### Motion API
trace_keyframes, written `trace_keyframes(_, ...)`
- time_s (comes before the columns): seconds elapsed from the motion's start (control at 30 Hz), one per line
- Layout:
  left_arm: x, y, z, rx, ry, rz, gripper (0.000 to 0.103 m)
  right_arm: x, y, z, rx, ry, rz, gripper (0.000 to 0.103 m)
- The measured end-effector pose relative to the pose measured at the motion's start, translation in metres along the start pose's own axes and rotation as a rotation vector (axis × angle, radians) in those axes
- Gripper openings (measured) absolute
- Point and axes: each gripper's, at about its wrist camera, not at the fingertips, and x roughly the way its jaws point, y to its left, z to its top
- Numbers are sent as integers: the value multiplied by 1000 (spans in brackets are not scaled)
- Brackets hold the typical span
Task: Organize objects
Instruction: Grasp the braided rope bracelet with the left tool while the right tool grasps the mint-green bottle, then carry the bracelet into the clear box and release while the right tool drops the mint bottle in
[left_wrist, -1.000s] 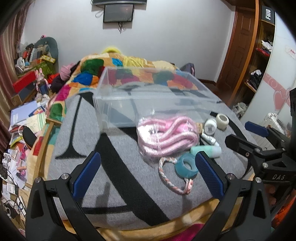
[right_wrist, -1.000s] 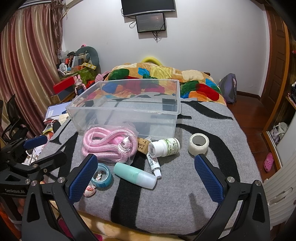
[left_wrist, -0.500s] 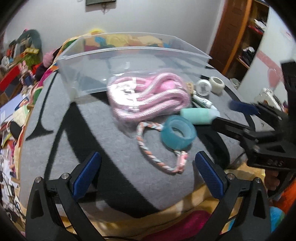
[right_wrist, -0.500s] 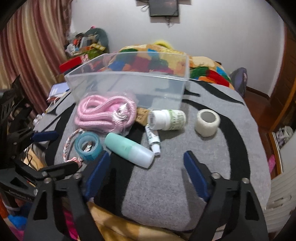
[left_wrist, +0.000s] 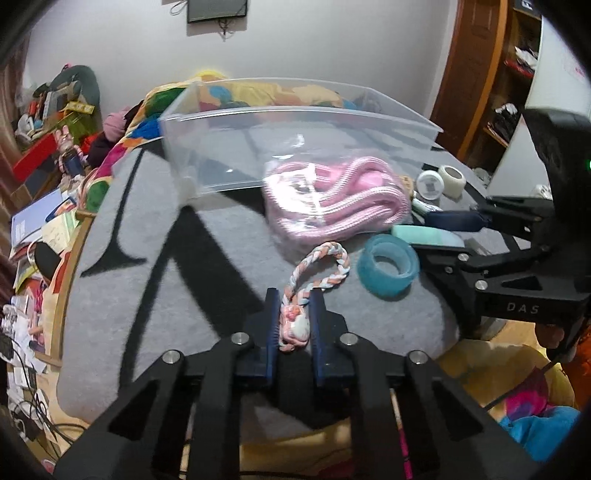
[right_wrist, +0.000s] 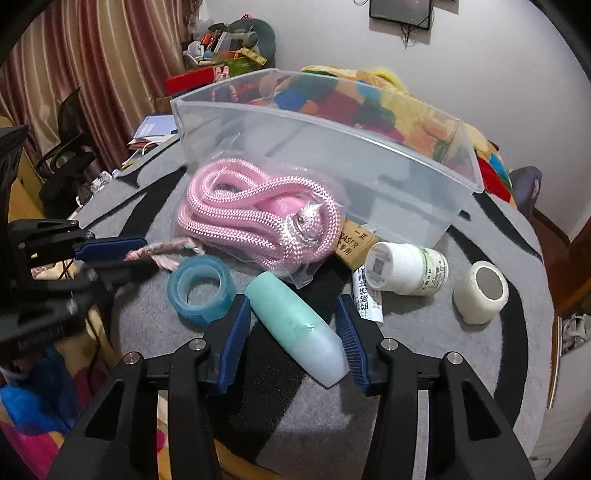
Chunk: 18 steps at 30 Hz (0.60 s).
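— Since the braid (left_wrist: 320, 266) lies loose on the blanket (left_wrist: 184, 258), why is the left gripper (left_wrist: 293, 306) pinched on its knotted end?
— To carry it to the bin (left_wrist: 295, 144)
— And right?
— Right gripper (right_wrist: 293, 325) half-open, straddling the bottle (right_wrist: 295, 325), not yet gripping

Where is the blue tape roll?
In the right wrist view the blue tape roll lies on the grey blanket, left of the mint bottle, just in front of the bagged pink rope and beside the braided cord.
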Motion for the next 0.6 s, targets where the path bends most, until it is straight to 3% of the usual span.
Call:
trace_keyframes(0.07,-6,7,-2,-11,-3,6,14,-2,1,-4,-3,5,3,37)
trace_keyframes(0.13,-12,11,-3,-21,-9,8,14,-5,1,-6,6,3,14,24)
trace_keyframes(0.37,-44,26,9,-59,-98,14,14,-22,-6,-14,115,-34,35,23)
trace_keyframes(0.6,-67,30,40,-50,-201,10,14,-56,-14,7,166,-156,23,23)
